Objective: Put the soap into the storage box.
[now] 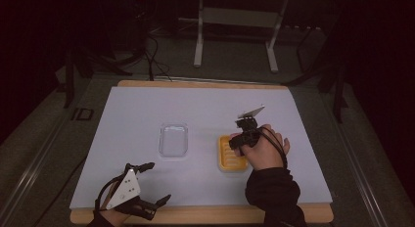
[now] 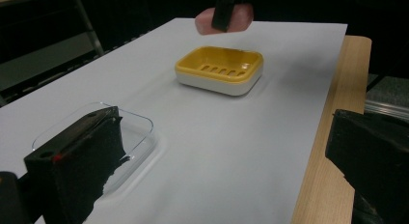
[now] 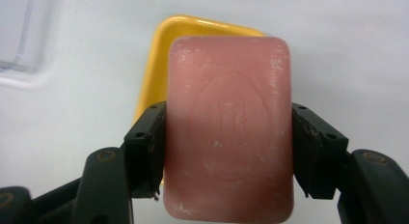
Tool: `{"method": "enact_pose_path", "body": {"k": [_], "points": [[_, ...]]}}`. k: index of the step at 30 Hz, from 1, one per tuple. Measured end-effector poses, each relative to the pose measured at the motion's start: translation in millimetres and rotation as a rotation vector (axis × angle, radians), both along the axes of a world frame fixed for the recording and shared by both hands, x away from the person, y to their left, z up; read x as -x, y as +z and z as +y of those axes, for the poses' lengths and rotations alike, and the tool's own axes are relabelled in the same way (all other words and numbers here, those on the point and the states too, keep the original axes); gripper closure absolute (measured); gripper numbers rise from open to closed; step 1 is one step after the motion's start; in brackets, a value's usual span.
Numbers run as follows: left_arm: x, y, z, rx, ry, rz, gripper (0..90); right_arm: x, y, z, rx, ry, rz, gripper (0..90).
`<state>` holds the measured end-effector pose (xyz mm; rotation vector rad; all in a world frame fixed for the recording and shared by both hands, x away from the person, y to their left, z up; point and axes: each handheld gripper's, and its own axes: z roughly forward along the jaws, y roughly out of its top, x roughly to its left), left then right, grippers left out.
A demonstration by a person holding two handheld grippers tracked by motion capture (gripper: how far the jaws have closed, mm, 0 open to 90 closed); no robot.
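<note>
A pink bar of soap (image 3: pixel 229 130) is clamped between the two black jaws of my right gripper (image 3: pixel 226 151), one pad on each long side. Below it lies a yellow soap dish (image 3: pixel 159 64) with a white base; in the high view the right gripper (image 1: pixel 246 134) hangs over the dish (image 1: pixel 228 156), pointing down. The soap (image 2: pixel 241 19) also hovers above the dish (image 2: pixel 219 69) in the left gripper view. My left gripper (image 1: pixel 157 184) rests at the table's near left edge with its jaws wide apart and nothing between them.
A clear plastic lid or tray (image 1: pixel 173 140) lies left of the dish on the white sheet (image 1: pixel 147 109) that covers the wooden table (image 1: pixel 323 215). Metal stand legs (image 1: pixel 198 51) rise beyond the far edge. Cables run on the floor.
</note>
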<state>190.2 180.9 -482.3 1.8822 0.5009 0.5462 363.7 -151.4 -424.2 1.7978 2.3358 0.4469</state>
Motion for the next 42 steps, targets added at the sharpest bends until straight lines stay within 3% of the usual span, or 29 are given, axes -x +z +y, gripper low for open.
{"method": "enact_pose_path", "body": {"k": [10, 18, 26, 30, 36, 42], "points": [[0.4, 0.3, 0.2, -0.003, -0.001, -0.003, 0.6, 0.3, -21.0, 11.7, -0.030, -0.018, 0.014, 37.8], [0.4, 0.3, 0.1, -0.003, -0.003, -0.003, 0.6, -6.3, -47.8, 14.6, -0.055, -0.020, 0.076, 37.7], [0.6, 0.3, 0.0, -0.004, -0.004, -0.004, 0.6, -8.1, -60.1, 17.4, -0.006, -0.014, 0.110, 37.5], [0.5, 0.3, 0.1, -0.005, -0.003, -0.003, 0.6, -10.0, -59.7, 16.6, -0.001, 0.018, 0.111, 37.1], [-0.1, 0.0, -0.4, -0.007, -0.003, 0.000, 0.6, -9.4, -52.1, 10.8, -0.031, 0.031, 0.124, 36.7], [0.2, 0.0, -0.2, -0.005, -0.001, -0.001, 0.6, -6.5, -35.5, 5.8, -0.034, 0.097, 0.066, 33.2]]}}
